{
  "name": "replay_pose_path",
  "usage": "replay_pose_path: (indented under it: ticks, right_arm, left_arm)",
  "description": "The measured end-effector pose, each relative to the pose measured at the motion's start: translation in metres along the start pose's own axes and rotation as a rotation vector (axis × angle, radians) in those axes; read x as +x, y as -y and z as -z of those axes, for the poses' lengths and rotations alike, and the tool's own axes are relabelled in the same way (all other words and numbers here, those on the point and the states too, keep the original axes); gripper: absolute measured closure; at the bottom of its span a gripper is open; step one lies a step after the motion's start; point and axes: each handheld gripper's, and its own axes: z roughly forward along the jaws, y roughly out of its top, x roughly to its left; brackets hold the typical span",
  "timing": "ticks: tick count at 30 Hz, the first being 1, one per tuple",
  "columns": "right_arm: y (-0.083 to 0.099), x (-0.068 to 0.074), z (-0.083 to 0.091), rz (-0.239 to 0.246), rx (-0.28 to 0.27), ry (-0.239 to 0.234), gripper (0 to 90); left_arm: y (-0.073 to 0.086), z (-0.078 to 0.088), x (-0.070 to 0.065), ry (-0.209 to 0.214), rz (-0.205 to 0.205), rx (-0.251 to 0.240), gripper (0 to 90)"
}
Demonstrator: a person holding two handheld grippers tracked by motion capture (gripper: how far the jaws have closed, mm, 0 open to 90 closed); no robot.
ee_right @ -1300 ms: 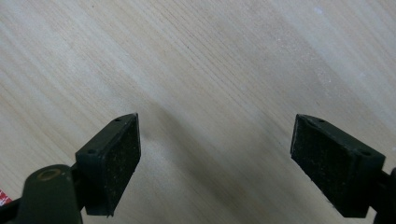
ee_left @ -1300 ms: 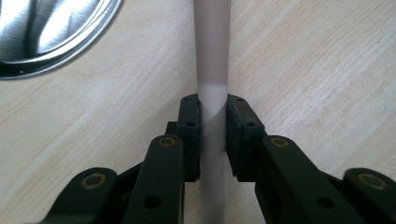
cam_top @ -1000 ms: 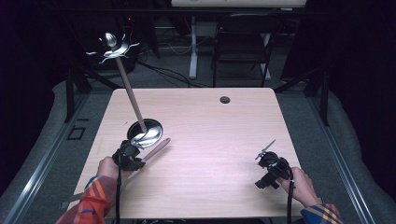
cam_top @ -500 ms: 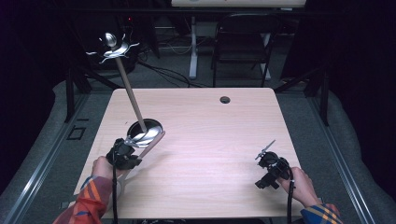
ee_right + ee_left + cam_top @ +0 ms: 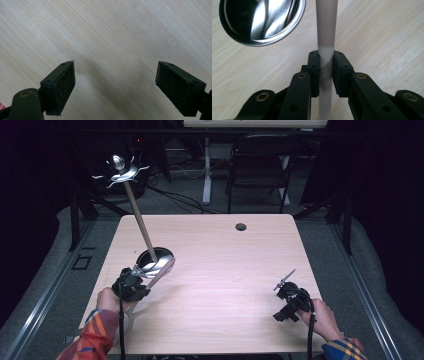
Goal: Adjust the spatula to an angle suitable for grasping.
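The left gripper (image 5: 326,75) clamped a pale rod (image 5: 326,30) beside an empty steel bowl (image 5: 262,20); the right gripper's (image 5: 115,87) fingers stood wide over the bare counter (image 5: 125,37).

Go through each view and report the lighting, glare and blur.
High view: lit pale wooden table against dark surroundings. Left gripper view: streaky reflections in the shiny round steel bowl, cream cylindrical rod slightly soft. Right gripper view: sharp wood grain, faint shadow between the right tool's jaws.

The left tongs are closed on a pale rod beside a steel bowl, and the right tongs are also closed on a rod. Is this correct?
Not fully. The right tongs are open over the bare table, holding nothing, as the right gripper view shows. The left tongs are indeed closed on the pale rod beside the steel bowl.
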Motion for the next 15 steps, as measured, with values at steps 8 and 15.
replay_pose_path:
  ticks: [8,15]
  right_arm:
    - [-0.0038,0.0003,-0.0011,0.010,0.012,0.010,15.8]
    - [-0.0031,0.0001,-0.0007,0.009,0.022,0.006,15.8]
  left_arm:
    - [-0.0014,0.0033,-0.0026,-0.011,-0.030,-0.014,77.5]
    - [-0.0025,0.0078,-0.0034,-0.016,-0.030,-0.029,77.5]
